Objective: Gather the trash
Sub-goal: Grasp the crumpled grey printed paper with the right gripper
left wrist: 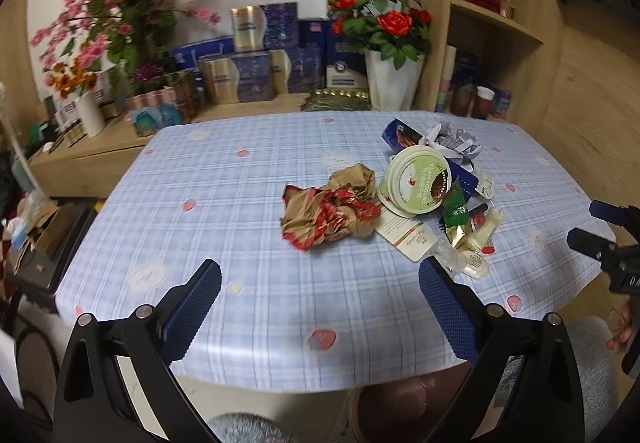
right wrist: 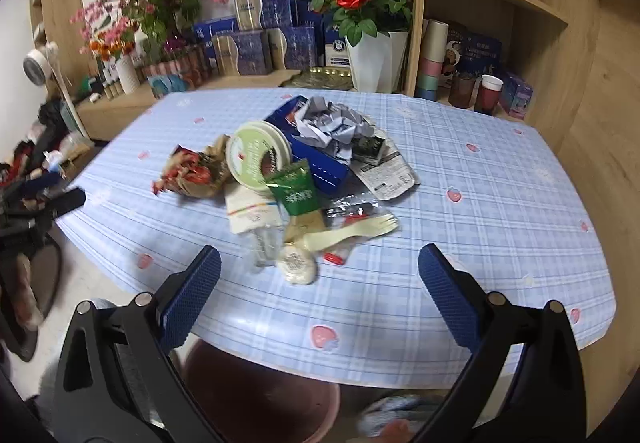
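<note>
Both grippers' fingers gape empty: left gripper, right gripper. Yogurt tub tipped amid trash pile on bench; bucket below the edge.

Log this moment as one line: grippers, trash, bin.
left gripper: open, empty | right gripper: open, empty | trash pile: untouched on table | bin: under table's near edge

Both wrist cameras look forward and downward from the near edge of the table, close above it. The left view sits left of the trash pile, the right view right of it; both share the pile and the red roses behind.
</note>
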The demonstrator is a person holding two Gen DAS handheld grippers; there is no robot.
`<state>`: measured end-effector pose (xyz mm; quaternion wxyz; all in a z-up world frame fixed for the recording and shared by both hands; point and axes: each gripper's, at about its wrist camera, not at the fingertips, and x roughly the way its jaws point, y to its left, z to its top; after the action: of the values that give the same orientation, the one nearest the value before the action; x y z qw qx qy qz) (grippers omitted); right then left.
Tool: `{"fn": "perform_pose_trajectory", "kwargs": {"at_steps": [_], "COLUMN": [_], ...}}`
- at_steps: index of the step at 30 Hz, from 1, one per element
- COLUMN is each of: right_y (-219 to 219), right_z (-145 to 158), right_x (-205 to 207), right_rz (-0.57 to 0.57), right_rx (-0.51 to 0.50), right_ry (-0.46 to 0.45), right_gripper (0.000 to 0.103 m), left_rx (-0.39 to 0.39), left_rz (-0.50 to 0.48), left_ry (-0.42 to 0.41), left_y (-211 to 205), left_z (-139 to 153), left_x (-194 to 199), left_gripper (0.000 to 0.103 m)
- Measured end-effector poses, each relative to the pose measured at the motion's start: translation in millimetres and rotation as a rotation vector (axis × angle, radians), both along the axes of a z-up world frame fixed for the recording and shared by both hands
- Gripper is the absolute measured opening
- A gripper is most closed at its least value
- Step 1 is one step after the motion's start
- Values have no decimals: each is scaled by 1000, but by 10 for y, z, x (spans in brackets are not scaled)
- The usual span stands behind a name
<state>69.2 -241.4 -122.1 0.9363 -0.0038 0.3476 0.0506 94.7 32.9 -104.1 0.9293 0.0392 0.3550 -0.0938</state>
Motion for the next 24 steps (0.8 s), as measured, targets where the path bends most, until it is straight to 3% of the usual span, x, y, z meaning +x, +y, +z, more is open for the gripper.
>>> {"fn": "perform_pose_trajectory", "kwargs": {"at_steps": [2,10,15,20,22,23,24], "right_y": [-38,-269,-391,-349,-279,-245,-208], "right_z": [-52,-100,-22,60,51,43,25], "right_x": [61,363,703,1097,1290,1372,1476], "right_rz": [-16,-63,-51,-8,22,35,48], "right_rx": [-2,7,11,21,-1,-11,-21], "right_ry": [3,-2,-23,-47,-52,-51,-45], "right_gripper": [97,97,97,97,97,97,97], "left_rx": [5,60,56,63,42,47,61], "left_rz": [-18,-42,-40,-37,-47,-48,-55], "left_ry": [20,67,132,188,213,214,209], "left_y": [-58,-301,-351,-340,-306,-300,-292], "left_z": [-42,-330,-581,-861,-924,-934,-938], "left_x": [163,879,1281,1440,1442,1434,1418], "left_gripper": [87,87,90,88,63,57,40]}}
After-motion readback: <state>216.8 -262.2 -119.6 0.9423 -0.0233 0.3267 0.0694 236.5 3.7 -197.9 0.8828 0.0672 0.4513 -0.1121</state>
